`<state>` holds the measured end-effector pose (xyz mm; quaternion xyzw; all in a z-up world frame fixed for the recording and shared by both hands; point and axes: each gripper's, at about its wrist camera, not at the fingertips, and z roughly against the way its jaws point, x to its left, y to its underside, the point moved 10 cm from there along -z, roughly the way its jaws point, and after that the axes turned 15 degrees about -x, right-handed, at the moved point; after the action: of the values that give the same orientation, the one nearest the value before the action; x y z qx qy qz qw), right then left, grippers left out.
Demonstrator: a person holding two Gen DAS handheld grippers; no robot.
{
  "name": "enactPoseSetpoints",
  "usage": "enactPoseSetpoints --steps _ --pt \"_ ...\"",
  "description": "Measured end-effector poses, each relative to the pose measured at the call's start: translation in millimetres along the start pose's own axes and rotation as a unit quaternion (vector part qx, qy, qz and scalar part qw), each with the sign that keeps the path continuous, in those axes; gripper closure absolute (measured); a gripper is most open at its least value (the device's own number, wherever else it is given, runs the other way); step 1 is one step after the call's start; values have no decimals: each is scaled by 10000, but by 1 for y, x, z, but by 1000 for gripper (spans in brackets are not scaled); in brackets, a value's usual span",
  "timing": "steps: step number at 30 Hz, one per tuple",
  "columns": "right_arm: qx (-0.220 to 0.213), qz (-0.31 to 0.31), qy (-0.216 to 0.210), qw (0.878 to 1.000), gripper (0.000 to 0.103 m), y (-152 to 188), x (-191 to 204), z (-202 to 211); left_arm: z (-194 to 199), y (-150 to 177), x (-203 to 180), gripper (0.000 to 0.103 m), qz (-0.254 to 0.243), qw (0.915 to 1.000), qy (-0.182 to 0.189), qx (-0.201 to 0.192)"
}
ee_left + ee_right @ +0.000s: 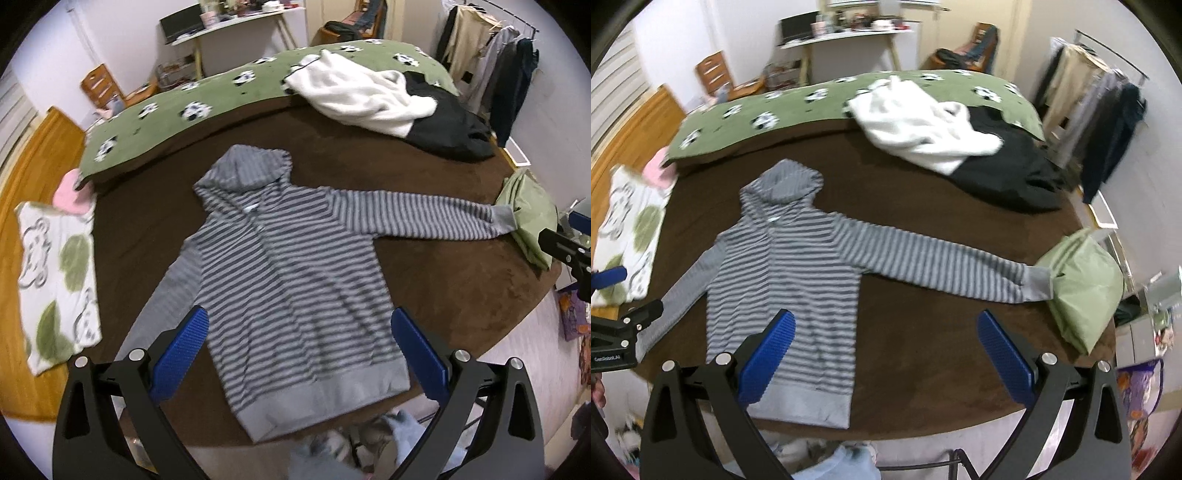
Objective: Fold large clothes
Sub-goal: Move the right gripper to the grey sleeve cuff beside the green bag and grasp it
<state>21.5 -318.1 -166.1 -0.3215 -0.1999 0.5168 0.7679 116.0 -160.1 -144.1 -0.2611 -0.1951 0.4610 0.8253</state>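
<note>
- A grey-and-dark striped fleece hoodie [288, 266] lies flat on the brown blanket of the bed [424, 280], hood pointing away toward the far side and plain grey hem band at the near edge.
- In the left wrist view the hoodie's lower body sits between and just beyond the blue-padded fingers of the left gripper [300, 354]; the hem lies below the gap between the pads.
- In the right wrist view the hoodie [790, 273] lies to the left: the left pad of the right gripper [886, 350] overlaps its lower body in the picture, while the right pad is over bare brown blanket.
- One striped sleeve [934, 266] stretches out straight to the right, and its grey cuff touches a pale green folded bag or pillow [1082, 284] at the bed's edge. The other sleeve runs down to the near left, partly hidden by the left gripper's finger.
- Beyond the hoodie, a white fluffy garment [358, 99] lies partly over a black garment [450, 129], well apart from the hoodie, by a green cover with black-and-white blotches [177, 118].
- A white cloth with green patches [55, 280] and a pink item [70, 192] lie at the left edge of the bed.
- A clothes rack with hanging garments [1100, 110] stands at the far right.
- Both pairs of fingers stand wide apart, holding nothing; whether any pad touches the fabric cannot be told.
</note>
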Motion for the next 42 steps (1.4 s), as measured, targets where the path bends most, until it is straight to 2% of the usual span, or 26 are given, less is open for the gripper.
enactPoseSetpoints --steps 6,11,18,21,24,30,32,36,42 --pt "-55 -440 261 9987 6 3 -61 -52 -73 -18 -26 6 -74 9998 160 -60" --pt "-152 -989 393 9942 6 25 -110 -107 -155 -18 -51 6 -197 9993 278 -126" --pt "-433 -1467 731 9855 6 87 -161 -206 -298 10 -83 6 -425 9983 302 -255" --pt "-467 -1612 833 9823 6 111 -176 -239 -336 20 -91 6 -453 9981 323 -282" --pt "-518 -1701 930 9797 6 128 -188 -260 -368 27 -92 6 -589 9974 189 -358" --pt "-715 -2068 1117 9693 6 141 -221 -277 -413 42 -86 6 -623 9979 54 -178" --pt "-843 -2189 1236 9642 5 142 -236 -277 -422 45 -87 5 -583 9981 129 -126" --pt "-1021 -2720 1325 9476 5 148 -274 -279 -429 44 -88 5 -590 9980 160 -161" --pt "-1357 -3601 1362 9129 5 157 -333 -280 -430 44 -89 5 -684 9974 113 -194"
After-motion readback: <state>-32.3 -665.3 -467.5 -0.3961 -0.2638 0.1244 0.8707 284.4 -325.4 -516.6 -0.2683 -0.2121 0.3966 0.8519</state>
